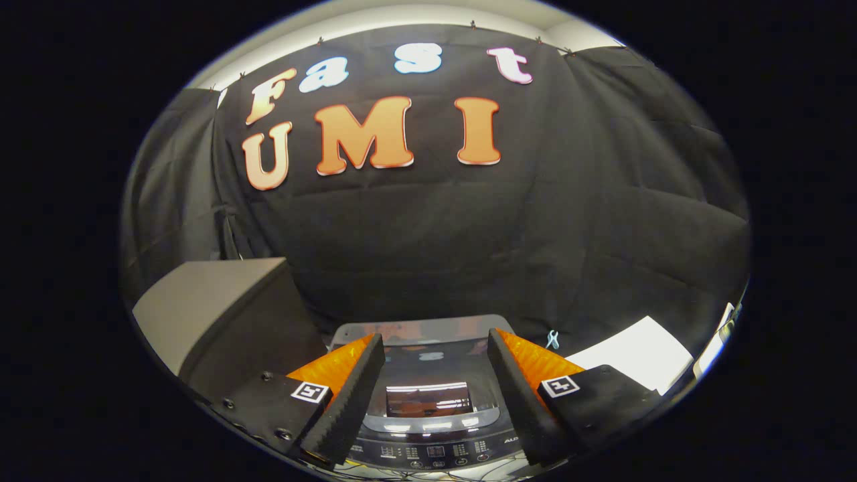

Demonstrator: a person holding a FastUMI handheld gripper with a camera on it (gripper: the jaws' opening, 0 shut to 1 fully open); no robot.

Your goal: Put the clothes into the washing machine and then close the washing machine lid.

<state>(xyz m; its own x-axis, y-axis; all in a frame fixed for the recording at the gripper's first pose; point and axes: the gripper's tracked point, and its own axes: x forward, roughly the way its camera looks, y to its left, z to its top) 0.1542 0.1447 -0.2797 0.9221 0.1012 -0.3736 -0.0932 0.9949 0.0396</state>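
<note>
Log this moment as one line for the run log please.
gripper: open, empty, above washer | washing machine: just ahead, glossy lid down | clothes: none between fingers | grey box: beside the washer

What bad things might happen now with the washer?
The lid of the washer looks shut and glossy, so the open, empty gripper may slip trying to lift it. No clothes sit between its fingers, so a grab is still needed. The grey box stands close beside the washer, and a swing that way might bump it.
</note>
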